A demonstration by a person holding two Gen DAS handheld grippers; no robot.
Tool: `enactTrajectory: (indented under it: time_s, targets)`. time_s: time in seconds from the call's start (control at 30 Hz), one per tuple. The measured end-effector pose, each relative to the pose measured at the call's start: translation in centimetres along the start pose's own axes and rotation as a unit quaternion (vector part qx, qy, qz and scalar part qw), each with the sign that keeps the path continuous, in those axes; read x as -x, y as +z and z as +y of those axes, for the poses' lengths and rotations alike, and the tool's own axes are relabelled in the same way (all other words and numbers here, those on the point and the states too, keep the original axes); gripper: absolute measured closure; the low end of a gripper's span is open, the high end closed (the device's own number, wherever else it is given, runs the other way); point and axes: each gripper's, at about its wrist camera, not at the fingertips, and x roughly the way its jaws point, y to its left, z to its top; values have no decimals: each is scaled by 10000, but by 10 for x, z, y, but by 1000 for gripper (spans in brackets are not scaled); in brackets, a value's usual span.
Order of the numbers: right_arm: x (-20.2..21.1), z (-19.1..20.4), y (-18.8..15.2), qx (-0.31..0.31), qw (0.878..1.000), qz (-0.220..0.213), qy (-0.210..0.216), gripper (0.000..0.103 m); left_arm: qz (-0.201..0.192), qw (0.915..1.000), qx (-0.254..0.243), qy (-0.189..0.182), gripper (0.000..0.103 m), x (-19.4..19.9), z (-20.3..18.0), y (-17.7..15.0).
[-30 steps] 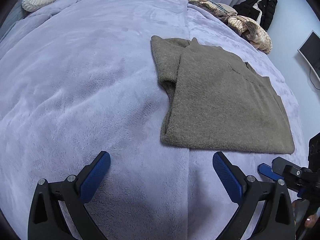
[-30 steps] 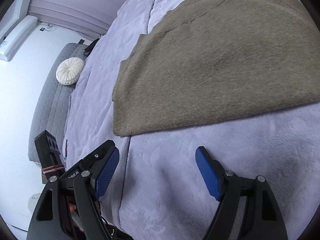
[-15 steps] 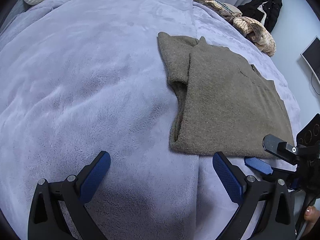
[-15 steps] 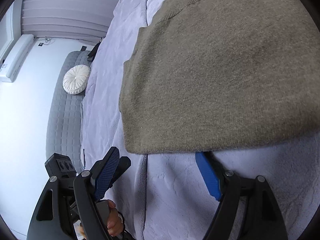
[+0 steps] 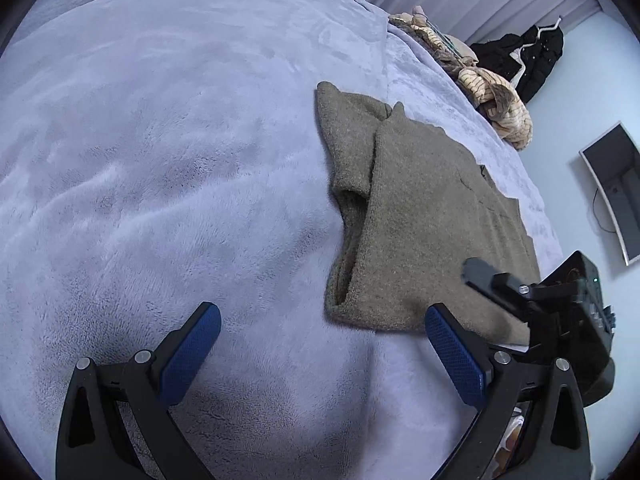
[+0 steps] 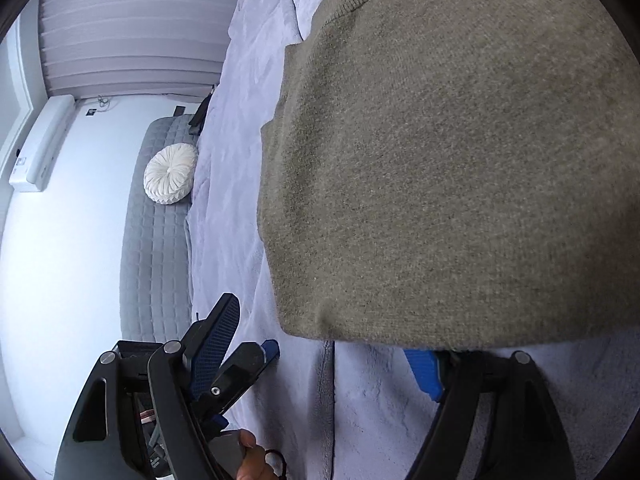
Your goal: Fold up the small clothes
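Observation:
An olive-brown knit sweater lies flat and partly folded on the lilac bed cover, one sleeve folded over at its left side. My left gripper is open and empty, just short of the sweater's near hem. My right gripper is open at the sweater's near right corner; its right finger has slid under the hem, its left finger stays above. In the left wrist view the right gripper's upper finger sits over the corner.
A pile of clothes and a black jacket lie at the bed's far right. A wall screen hangs to the right. A round white cushion rests on a grey headboard.
Both grippers have moved forward to the sweater's near hem. The right gripper's lower finger has slid under the corner.

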Motion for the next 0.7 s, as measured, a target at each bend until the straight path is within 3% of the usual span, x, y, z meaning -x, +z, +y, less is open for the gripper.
enactTrajectory:
  time_s: [0.03,0.07,0.13,0.23,0.33,0.5,0.57,0.7]
  targets:
    - [0,-1,0,-43,10000,-60,49,62,0,9998,72,-159,1,0,2,3]
    - [0,-2,3,-135,9997,-101,155,93,8,9995,117,-280,1,0,2,5]
    - [5,-3,8,-192,9989,-249,342,93,88,9977,208,-634,1,-5,1,11]
    - [22,18,15,316,9973,-479,466,94,286,9920,314,-1188,1,-16,-6,23]
    - [40,41,21,759,9935,-664,526,94,515,9790,463,-1918,1,-34,-16,41]
    - [47,53,19,1085,9912,-662,361,94,664,9575,832,-2680,1,-59,-32,75]
    - [43,51,17,1073,9921,-583,302,94,750,9553,861,-2726,1,-69,-38,88]
    - [38,44,13,1107,9927,-422,218,94,895,9674,705,-2261,1,-91,-55,102]
